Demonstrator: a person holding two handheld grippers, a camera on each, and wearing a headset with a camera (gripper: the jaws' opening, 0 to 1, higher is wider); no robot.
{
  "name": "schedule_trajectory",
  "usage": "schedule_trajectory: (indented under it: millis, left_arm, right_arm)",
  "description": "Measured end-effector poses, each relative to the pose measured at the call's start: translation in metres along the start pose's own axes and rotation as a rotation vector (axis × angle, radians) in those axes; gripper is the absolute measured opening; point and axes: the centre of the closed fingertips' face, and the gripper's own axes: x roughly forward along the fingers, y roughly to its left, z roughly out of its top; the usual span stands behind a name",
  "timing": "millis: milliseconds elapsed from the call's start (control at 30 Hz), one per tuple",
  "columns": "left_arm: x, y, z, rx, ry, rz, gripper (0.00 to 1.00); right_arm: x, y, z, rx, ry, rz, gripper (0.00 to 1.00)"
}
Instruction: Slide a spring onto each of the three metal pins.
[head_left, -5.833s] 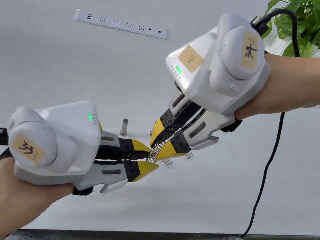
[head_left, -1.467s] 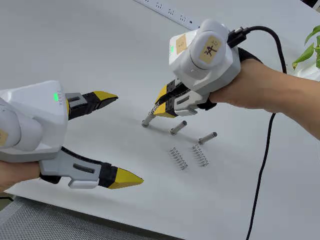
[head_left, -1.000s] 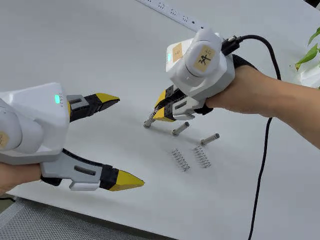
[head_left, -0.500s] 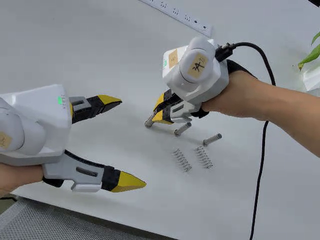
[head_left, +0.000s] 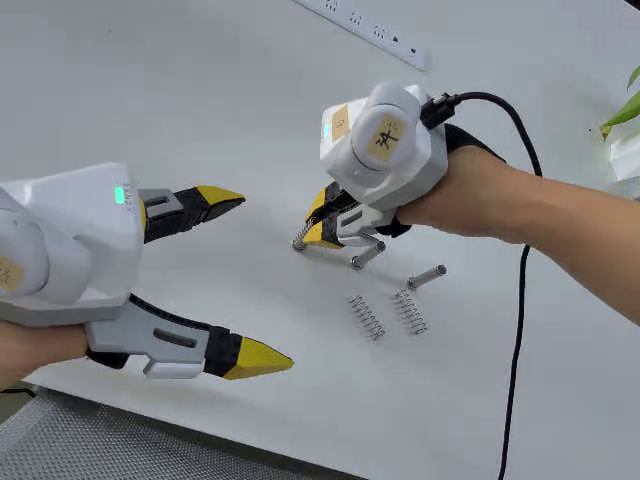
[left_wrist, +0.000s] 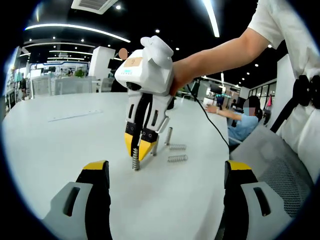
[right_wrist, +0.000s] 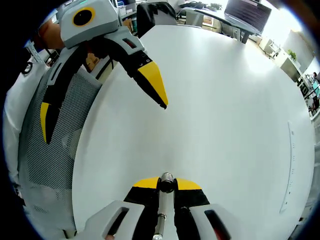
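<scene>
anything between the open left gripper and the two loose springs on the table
Nothing visible does. Bare table lies between the left gripper and both the left spring and the right spring. The right gripper, shut on a pin, stands just beyond that line, close to the springs.

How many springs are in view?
3. Two lie loose on the table: left spring and right spring. Third spring is on the pin in the right claw, which could hide more.
</scene>
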Motion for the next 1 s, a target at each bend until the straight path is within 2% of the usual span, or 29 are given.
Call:
schedule_trajectory:
  millis: [633, 1000]
  left_arm:
    - [-0.0008, 0.0004, -0.0016, -0.004, 0.002, -0.001, 0.94]
    - [-0.0007, 0.0009, -0.0001, 0.000, 0.004, -0.001, 0.94]
  right_arm:
    - [0.0019, -0.0022, 0.0004, 0.001, -0.003, 0.006, 0.07]
    - [-0.0020, -0.0066, -0.0005, 0.017, -0.017, -0.006, 0.12]
